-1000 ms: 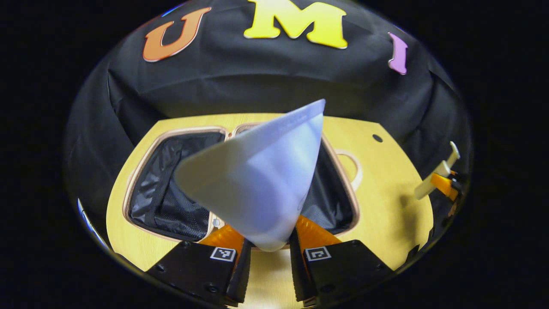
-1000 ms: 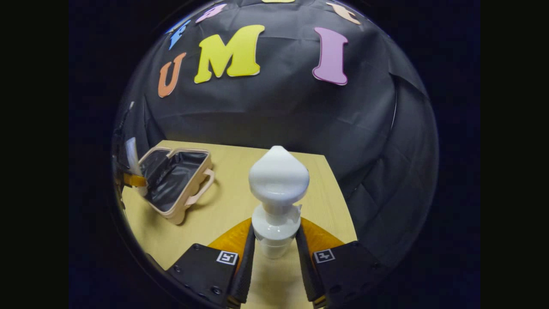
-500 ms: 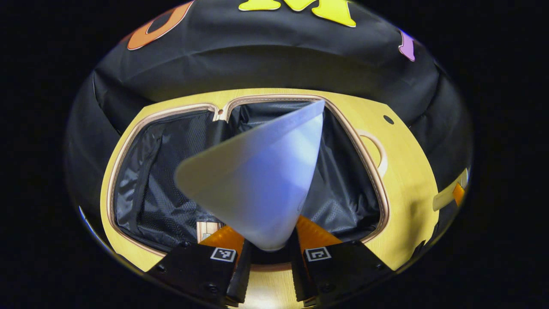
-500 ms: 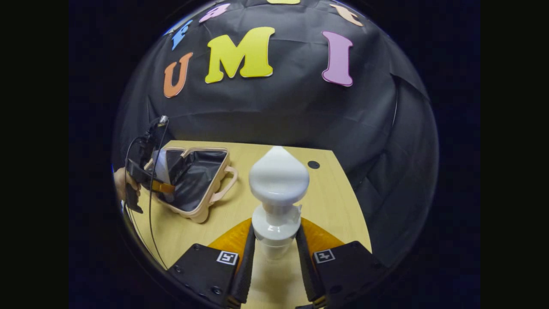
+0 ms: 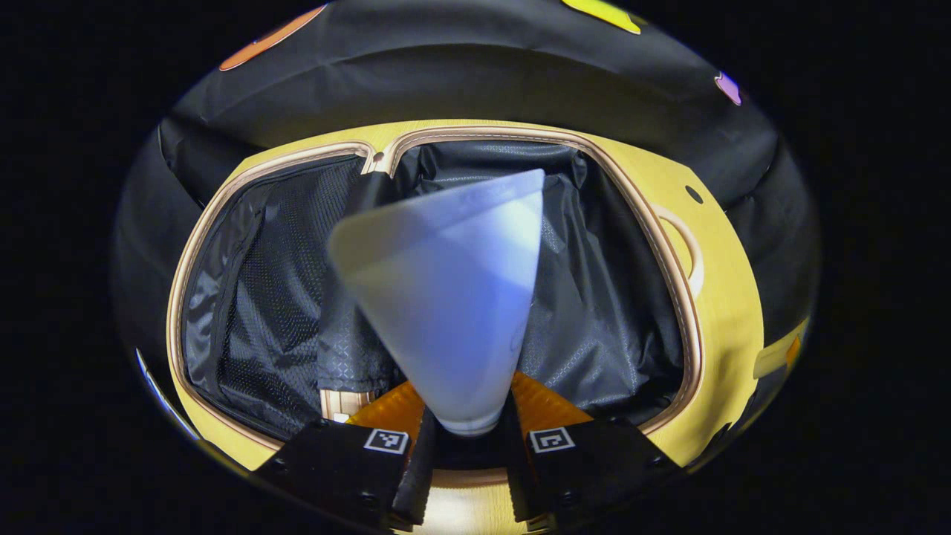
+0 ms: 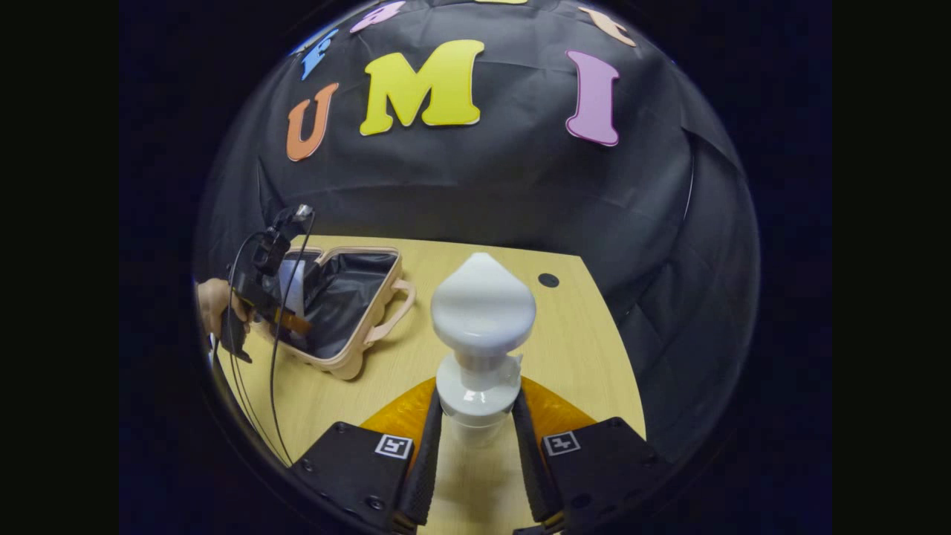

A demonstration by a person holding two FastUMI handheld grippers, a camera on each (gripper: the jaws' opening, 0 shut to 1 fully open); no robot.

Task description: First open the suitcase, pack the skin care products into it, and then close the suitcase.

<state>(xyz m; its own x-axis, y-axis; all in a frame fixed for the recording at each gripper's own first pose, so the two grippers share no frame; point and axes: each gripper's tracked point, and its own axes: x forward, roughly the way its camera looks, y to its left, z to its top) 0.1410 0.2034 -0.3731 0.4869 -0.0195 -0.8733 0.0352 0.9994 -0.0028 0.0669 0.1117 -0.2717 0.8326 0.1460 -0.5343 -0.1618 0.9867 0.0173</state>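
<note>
Left gripper (image 5: pixel 466 446): both fingers pinch the narrow end of a pale tube (image 5: pixel 446 297), which fans out ahead of the fingers to a wide flat crimped edge. Directly beyond and below the tube lies the open suitcase (image 5: pixel 672 245), its two dark-lined halves spread flat on the yellow table (image 5: pixel 732 297); the half to the gripper's left carries a mesh panel, the half to its right plain dark lining. The tan rim of the suitcase runs just ahead of the fingertips and curves away on both sides, so the tube hangs over the interior, inside the rim. The carry handle projects from the right-hand rim. Whether the tube touches the lining cannot be told.

Right gripper (image 6: pixel 477 446): both fingers press on the neck of a white pump bottle (image 6: pixel 481 334), held upright with its rounded cap rising ahead of the fingers. Bare table surface extends ahead and to the right of this gripper as far as the table's far edge, where a small dark hole (image 6: pixel 548 280) marks the top. The suitcase sits well off to this gripper's left, with open table between bottle and handle. Over the suitcase's near left corner the other gripper appears, held by a hand (image 6: pixel 212 303), with cables trailing down from it
</note>
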